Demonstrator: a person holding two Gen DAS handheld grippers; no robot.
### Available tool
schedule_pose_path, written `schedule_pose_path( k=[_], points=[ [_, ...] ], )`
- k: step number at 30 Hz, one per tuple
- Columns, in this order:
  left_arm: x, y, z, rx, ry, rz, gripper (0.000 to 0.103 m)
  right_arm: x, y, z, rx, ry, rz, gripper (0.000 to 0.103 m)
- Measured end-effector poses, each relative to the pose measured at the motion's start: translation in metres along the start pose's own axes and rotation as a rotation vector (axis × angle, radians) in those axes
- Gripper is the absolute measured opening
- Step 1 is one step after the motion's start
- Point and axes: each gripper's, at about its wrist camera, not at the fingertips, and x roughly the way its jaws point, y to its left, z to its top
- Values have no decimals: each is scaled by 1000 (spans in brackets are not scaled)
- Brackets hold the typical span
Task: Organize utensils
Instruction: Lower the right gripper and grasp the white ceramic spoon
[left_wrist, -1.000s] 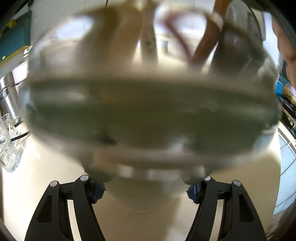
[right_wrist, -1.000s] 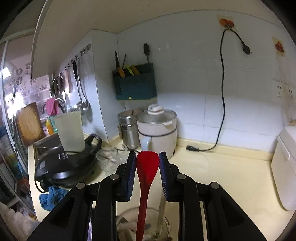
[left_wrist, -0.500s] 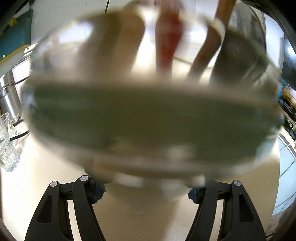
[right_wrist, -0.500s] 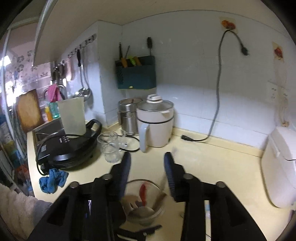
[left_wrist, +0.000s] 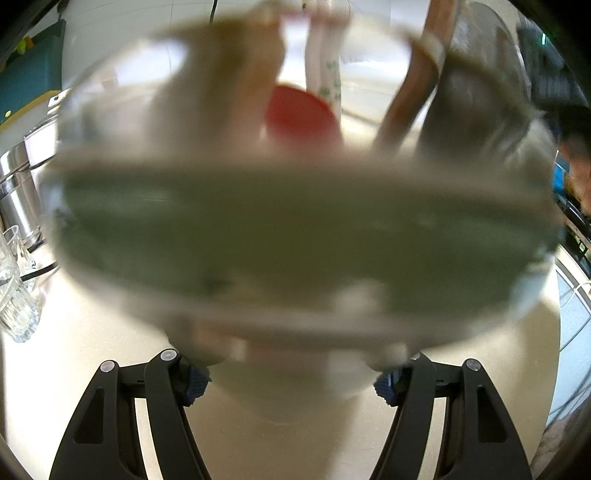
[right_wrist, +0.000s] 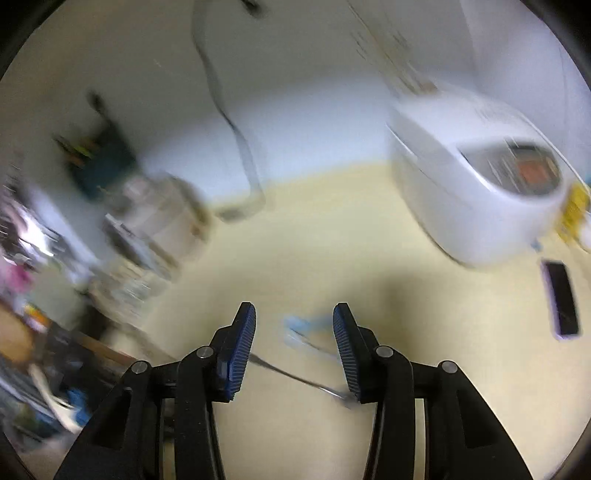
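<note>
Left wrist view: we see the left gripper (left_wrist: 291, 380) clamped on the base of a clear glass jar (left_wrist: 295, 236), which stands on the cream countertop (left_wrist: 92, 350). Inside the jar are a red spoon (left_wrist: 301, 118), a brown handle (left_wrist: 410, 99) and pale utensils, all blurred by closeness. Drinking glasses (left_wrist: 14, 295) stand to the left. Right wrist view: the right gripper (right_wrist: 293, 349) hangs over the countertop, its jaws opening and gripping nothing. A blurred, light-blue-tipped utensil (right_wrist: 306, 339) lies on the counter between the fingers. A white rice cooker (right_wrist: 476, 177) and a phone (right_wrist: 559, 299) are at right.
</note>
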Motion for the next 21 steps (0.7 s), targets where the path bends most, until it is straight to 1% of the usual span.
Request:
schedule_pose_path(
  k=[2,4,5,8,11,12,16,18,21],
  points=[
    [0,0,0,0,1,1,73,20,-10,-14,-7,72,8,44],
    [1,-2,0,1,2,3,73,37,-8,-25,-61,124,-7,44],
    [2,-2,0,1,2,3,73,47,-5,-29,-105,147,-1,44],
    [2,-2,1,2,2,4,73,70,9,-32,-236,177,22,44],
    [0,-7,-1,4,3,3,73,96,29,-25,-391,186,39,44],
    [0,-7,-1,4,3,3,73,104,33,-23,-422,192,51,44],
    [1,-8,-1,6,4,7,73,138,51,-15,-516,236,78,44],
    [2,-9,-2,5,8,8,73,150,56,-16,-548,262,67,42],
    [5,-11,-5,2,15,8,73,165,62,-15,-577,277,56,40]
  ],
)
